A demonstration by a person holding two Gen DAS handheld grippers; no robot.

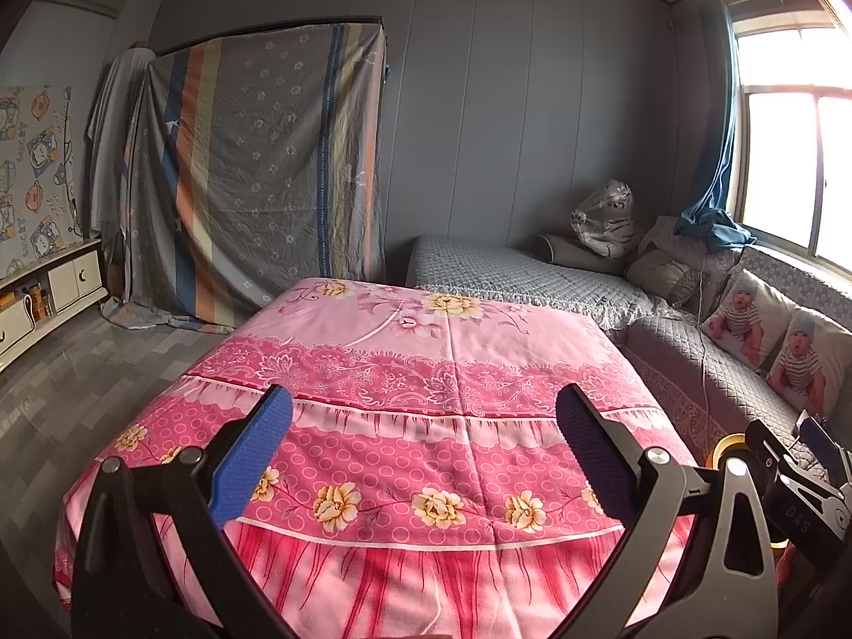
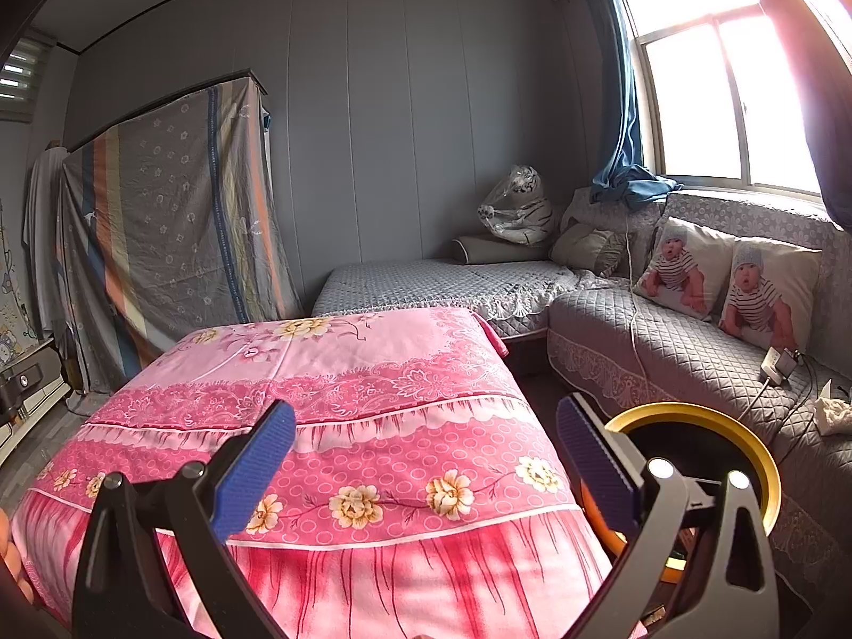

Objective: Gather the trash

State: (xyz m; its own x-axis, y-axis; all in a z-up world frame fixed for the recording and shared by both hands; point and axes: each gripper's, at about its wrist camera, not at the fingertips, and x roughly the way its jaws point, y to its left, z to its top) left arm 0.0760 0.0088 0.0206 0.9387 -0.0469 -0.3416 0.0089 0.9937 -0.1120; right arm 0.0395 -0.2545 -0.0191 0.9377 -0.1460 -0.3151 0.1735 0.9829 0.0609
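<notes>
We've got the bin [image 2: 745, 442], black with a yellow rim, sitting on the floor just right of the bench [image 2: 373, 404] with the pink flowery cloth. A crumpled tissue [image 2: 833, 412] lies on the grey sofa [image 2: 665, 341] at far right. Left gripper [image 1: 423, 458] and right gripper [image 2: 426, 463] both hover over the cloth, fingers wide, holding nothing.

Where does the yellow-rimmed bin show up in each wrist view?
Left wrist: the bin is only a sliver of rim at the lower right, behind the other gripper.
Right wrist: the bin sits lower right, just past the right finger, between table and sofa.
Shared landmark: the pink floral tablecloth.
</notes>
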